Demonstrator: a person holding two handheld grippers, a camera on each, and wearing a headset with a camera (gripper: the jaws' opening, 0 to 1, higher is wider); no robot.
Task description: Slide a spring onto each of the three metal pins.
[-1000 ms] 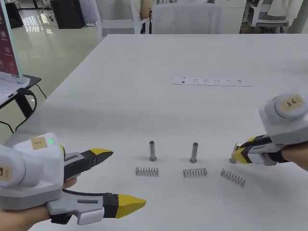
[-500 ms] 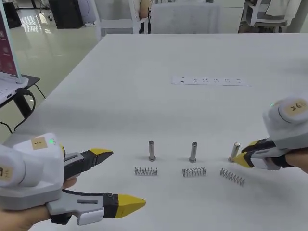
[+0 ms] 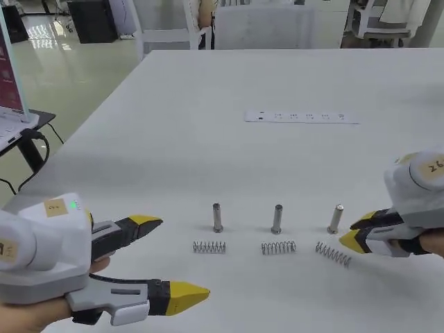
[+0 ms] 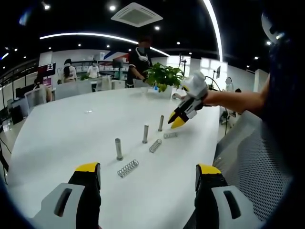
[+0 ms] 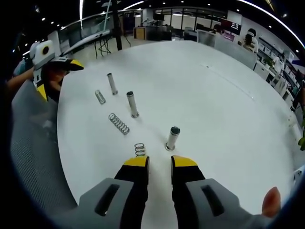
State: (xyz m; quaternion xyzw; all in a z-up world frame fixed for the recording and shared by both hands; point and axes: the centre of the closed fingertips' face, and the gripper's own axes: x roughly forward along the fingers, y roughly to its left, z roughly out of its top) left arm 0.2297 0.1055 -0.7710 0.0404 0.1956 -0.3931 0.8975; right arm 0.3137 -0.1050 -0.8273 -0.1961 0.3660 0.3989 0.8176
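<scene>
Head view: on the white table, three pins stand in a row with a spring lying before each and a power strip beyond. Left gripper view: the left gripper gapes wide and empty, and people stand behind. Right gripper view: the right gripper is narrowly parted and empty, just short of the nearest pin.

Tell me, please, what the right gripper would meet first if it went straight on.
Probably the nearest spring, just ahead of one jaw; the nearest pin stands slightly farther, before the other. Depth is unclear: the right gripper might slip between them.
</scene>
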